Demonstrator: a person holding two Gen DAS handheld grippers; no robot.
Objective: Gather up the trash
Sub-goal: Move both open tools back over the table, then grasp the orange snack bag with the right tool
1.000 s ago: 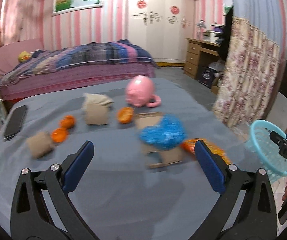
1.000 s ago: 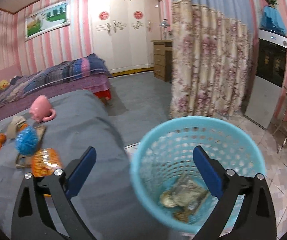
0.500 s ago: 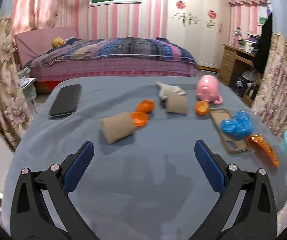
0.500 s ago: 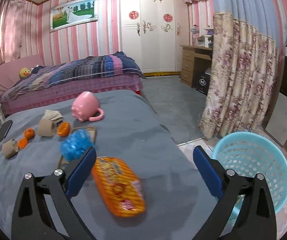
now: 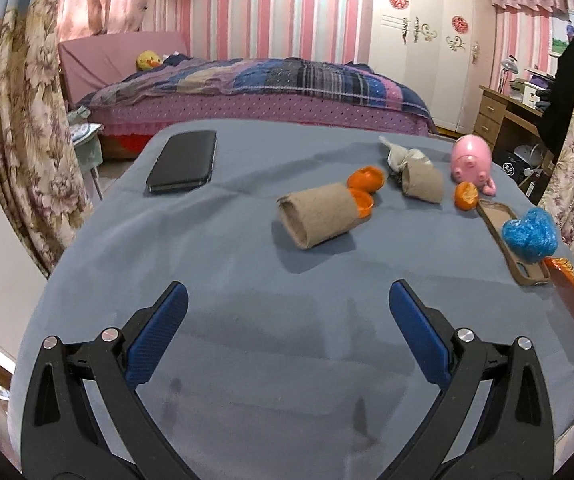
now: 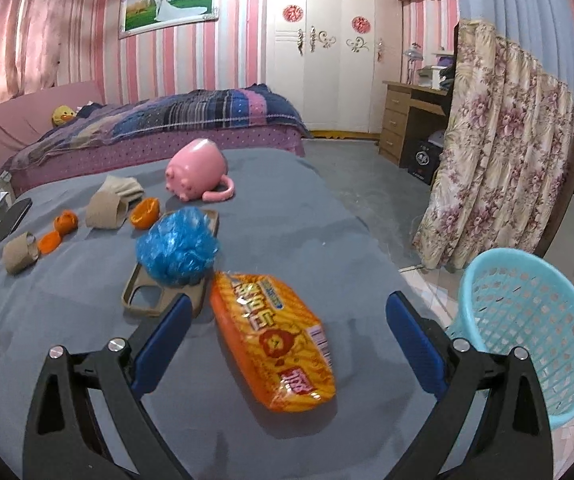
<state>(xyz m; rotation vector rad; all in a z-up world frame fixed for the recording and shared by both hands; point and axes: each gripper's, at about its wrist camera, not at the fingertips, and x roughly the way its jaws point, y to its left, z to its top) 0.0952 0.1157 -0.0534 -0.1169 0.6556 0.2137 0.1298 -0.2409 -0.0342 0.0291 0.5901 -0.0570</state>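
Since a second ago the right gripper [image 6: 287, 322] has swung from the basket [image 6: 527, 320] to the snack bag [image 6: 271, 340], jaws wide. Left gripper [image 5: 287, 312], wide and empty, faces a cardboard tube [image 5: 319, 216] beside orange peel [image 5: 363, 204]. Beside the bag, a blue wad [image 6: 177, 246] sits on a phone case [image 6: 159, 296].

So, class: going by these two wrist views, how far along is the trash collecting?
Done: nothing shows; the basket's inside is hidden from here.
In hand: nothing. The left gripper and right gripper are both open, the right one over the orange snack packet.
Left on the grey table: the packet, two cardboard tubes, orange peels, the blue plastic wad.
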